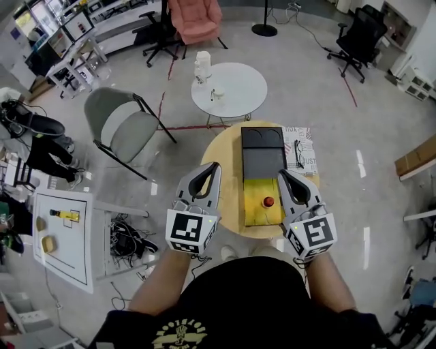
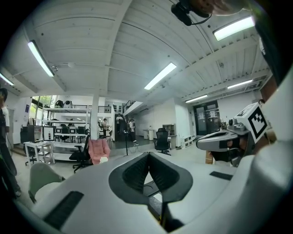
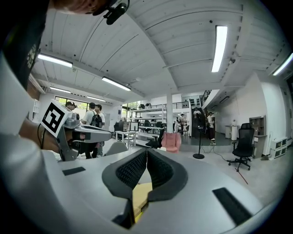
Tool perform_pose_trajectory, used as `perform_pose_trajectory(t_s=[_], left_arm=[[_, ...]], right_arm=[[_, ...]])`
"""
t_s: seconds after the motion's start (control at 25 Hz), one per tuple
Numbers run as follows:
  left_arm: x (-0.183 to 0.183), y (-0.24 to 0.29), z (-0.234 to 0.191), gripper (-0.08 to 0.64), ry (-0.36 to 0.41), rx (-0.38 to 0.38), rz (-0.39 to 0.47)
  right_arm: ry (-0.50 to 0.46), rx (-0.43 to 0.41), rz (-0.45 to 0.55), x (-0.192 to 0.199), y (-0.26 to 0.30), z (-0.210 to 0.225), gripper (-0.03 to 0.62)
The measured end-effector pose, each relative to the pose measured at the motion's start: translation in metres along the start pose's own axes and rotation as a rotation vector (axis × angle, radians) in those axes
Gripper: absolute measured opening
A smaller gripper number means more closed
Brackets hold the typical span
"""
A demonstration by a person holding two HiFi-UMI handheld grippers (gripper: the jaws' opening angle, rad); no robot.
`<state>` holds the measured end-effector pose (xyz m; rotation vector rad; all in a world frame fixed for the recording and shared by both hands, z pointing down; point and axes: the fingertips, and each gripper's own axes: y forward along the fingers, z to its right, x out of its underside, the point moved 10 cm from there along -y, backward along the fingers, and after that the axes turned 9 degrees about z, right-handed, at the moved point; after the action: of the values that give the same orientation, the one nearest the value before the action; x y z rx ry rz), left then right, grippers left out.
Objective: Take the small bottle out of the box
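— Where's the small bottle?

— In the box, down in the yellow end nearest the person. Only its red cap shows clearly. The box lies lengthwise on a round wooden table, its black end pointing away.

— And the grippers?

— One on each side of the yellow end. The left gripper hangs over the table just beside the box's left wall, and the right gripper is at the box's right edge. The bottle lies between the two, touched by neither.

— Jaws?

— In the left gripper view the left gripper has its jaws pressed together with nothing between them. The right gripper is the same in its own view: pads meeting, nothing pinched, with the yellow of the box showing just below them.

— Anything crowding the box?

— A sheet of print lies on the table against the box's right side, with a pair of glasses on it. Beyond is a white round table with a few white things on it. To the left are a grey folding chair, a white stand and cables on the floor. Farther off are a pink armchair and a black office chair.
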<state>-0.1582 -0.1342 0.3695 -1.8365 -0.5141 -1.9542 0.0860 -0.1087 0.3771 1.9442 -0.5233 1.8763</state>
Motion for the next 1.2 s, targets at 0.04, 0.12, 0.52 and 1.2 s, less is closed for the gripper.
perform_pose_trajectory(t_s=[0.04,0.12,0.52,1.2], left_arm=[[0.0,0.004,0.001,0.014,0.001,-0.006,0.001],[0.0,0.011,0.003,0.014,-0.002,-0.022,0.003],[0.003,0.03,0.011,0.014,-0.017,-0.062,0.001],[0.005,0.031,0.025,0.014,-0.023,-0.071,-0.008]], right_arm=[[0.004,-0.004,-0.001,0.001,0.001,0.005,0.02],[0.012,-0.012,-0.005,0.003,0.005,0.013,0.021],[0.003,-0.081,-0.025,0.009,0.016,0.036,0.052],[0.013,-0.084,-0.058,0.023,0.005,0.04,0.08]])
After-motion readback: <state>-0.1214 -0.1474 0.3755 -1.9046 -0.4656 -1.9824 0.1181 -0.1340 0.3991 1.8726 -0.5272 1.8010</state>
